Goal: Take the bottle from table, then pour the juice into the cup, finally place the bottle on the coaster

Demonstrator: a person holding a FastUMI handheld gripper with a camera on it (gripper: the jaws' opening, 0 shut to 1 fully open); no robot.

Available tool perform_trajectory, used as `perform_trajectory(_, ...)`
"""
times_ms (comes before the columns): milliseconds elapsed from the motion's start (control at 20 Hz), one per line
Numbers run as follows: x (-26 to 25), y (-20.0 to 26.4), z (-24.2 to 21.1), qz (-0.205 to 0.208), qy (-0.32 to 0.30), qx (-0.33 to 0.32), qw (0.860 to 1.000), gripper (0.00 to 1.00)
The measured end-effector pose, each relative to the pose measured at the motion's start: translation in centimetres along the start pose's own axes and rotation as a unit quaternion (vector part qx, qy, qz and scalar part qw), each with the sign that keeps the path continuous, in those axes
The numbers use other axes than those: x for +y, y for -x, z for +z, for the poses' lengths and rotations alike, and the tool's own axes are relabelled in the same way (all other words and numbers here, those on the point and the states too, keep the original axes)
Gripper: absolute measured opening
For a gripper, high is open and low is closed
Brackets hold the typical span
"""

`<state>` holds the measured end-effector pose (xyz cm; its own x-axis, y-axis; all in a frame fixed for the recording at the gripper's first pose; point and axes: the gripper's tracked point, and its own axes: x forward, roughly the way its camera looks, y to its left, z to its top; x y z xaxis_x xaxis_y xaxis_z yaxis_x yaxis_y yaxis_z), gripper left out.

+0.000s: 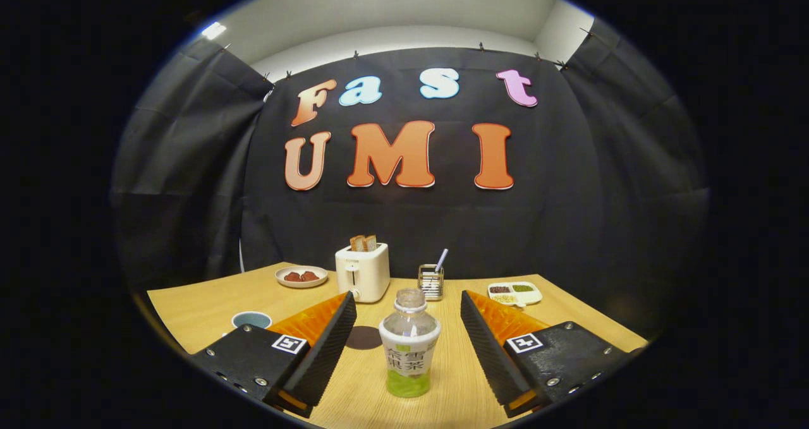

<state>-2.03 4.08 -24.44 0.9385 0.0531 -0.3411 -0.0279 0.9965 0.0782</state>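
1. Gripper (404,302): fingers spread wide apart, holding nothing.
2. Clear plastic bottle (409,347) with a white label band and a little green juice at its base: upright on the light wooden table (202,309), uncapped, between the two fingers, touching neither.
3. Dark round coaster (364,337): flat on the table, just left of the bottle, partly hidden by the left finger.
4. Blue-lined cup (251,320): near left, well apart from the bottle.
5. Far side: white toaster (362,272) with two bread slices, small plate (301,277) of reddish food to its left, wire holder (430,282) and divided white tray (514,293) to its right.
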Motion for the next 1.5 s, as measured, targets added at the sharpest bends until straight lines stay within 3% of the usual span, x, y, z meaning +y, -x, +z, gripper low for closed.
perform_trajectory(400, -0.1, -2.0, -6.0, -0.018, -0.002, 0.05, 0.999, 0.96)
perform_trajectory(850, -0.3, -3.4, -10.4, -0.038, -0.037, 0.099, 0.994, 0.77)
perform_trajectory(1000, -0.2, -3.4, -11.0, -0.042, -0.054, 0.103, 0.992, 0.71)
perform_trajectory(1500, 1.9, -3.5, -10.4, -0.033, -0.028, 0.104, 0.994, 0.57)
